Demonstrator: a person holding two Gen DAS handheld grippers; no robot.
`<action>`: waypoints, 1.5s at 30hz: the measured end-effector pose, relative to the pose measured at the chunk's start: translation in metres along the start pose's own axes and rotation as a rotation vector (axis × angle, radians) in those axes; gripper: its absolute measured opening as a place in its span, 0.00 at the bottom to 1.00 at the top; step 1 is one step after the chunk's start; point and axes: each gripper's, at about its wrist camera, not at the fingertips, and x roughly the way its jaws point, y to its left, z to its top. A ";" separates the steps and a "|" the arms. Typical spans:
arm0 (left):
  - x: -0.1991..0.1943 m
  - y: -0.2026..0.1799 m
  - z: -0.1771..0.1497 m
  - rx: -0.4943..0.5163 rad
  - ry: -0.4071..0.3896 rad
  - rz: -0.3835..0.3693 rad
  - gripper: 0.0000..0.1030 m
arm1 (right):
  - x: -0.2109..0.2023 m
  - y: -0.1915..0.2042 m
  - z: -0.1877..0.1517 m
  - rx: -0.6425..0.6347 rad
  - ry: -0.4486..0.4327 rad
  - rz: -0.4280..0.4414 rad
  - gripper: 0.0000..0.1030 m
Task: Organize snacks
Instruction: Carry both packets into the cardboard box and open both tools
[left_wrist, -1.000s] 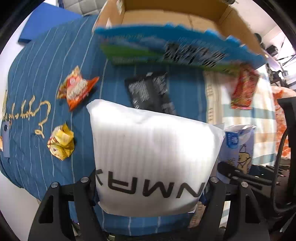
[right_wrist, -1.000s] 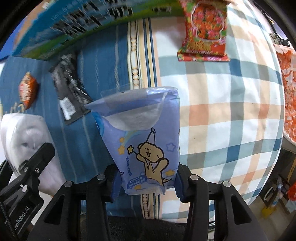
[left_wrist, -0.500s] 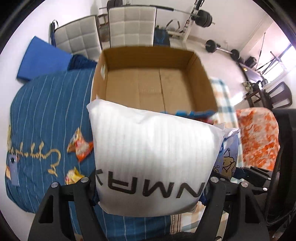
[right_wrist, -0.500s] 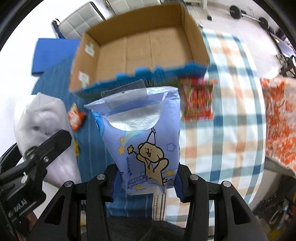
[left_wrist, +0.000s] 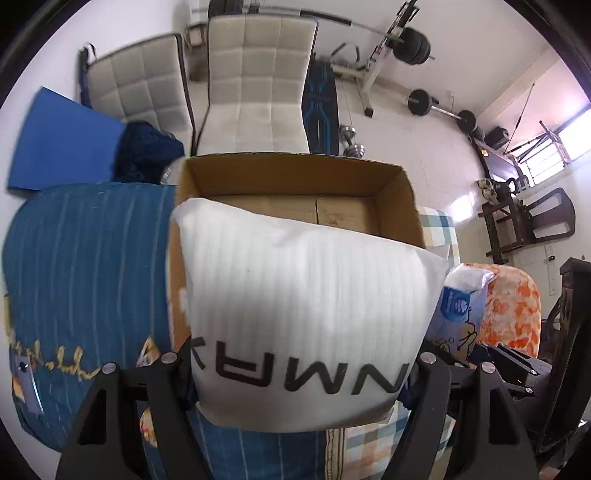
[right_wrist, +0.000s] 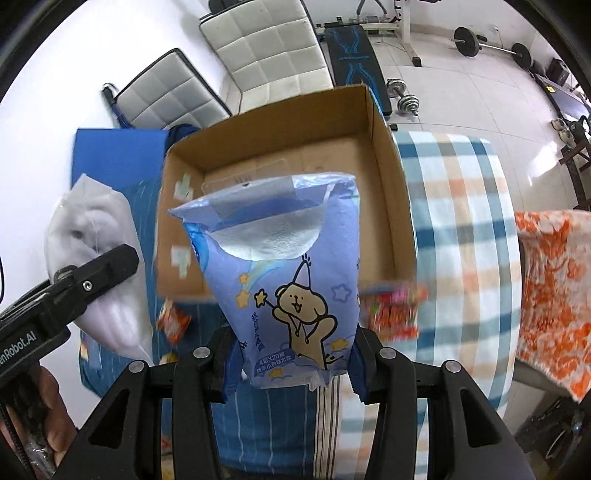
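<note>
My left gripper (left_wrist: 295, 373) is shut on a white puffy pack (left_wrist: 303, 310) with dark letters, held up in front of the open cardboard box (left_wrist: 295, 173). My right gripper (right_wrist: 291, 354) is shut on a blue tissue pack (right_wrist: 280, 280) with a cartoon bear, also raised before the cardboard box (right_wrist: 384, 177). The white pack (right_wrist: 96, 258) and the left gripper show at the left of the right wrist view. The tissue pack (left_wrist: 458, 310) peeks in at the right of the left wrist view. The box floor looks bare.
A red snack bag (right_wrist: 391, 314) lies on the plaid cloth (right_wrist: 461, 229) near the box's front corner. A small orange bag (right_wrist: 173, 321) lies on the blue striped cloth (left_wrist: 85, 258). White padded chairs (left_wrist: 255, 85) and gym weights stand behind. An orange patterned cloth (right_wrist: 550, 280) lies right.
Both grippers have risen and tilted up with their packs; the view went from the snacks on the cloth to the box and the room behind it. The box looms nearer.
</note>
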 end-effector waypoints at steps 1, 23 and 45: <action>0.010 0.002 0.009 -0.007 0.016 -0.002 0.72 | 0.005 0.000 0.008 0.007 0.001 -0.011 0.47; 0.206 0.016 0.120 -0.088 0.371 -0.106 0.73 | 0.152 -0.018 0.131 0.021 0.182 -0.133 0.49; 0.192 0.012 0.118 -0.032 0.293 -0.021 0.96 | 0.149 -0.016 0.139 0.002 0.199 -0.190 0.76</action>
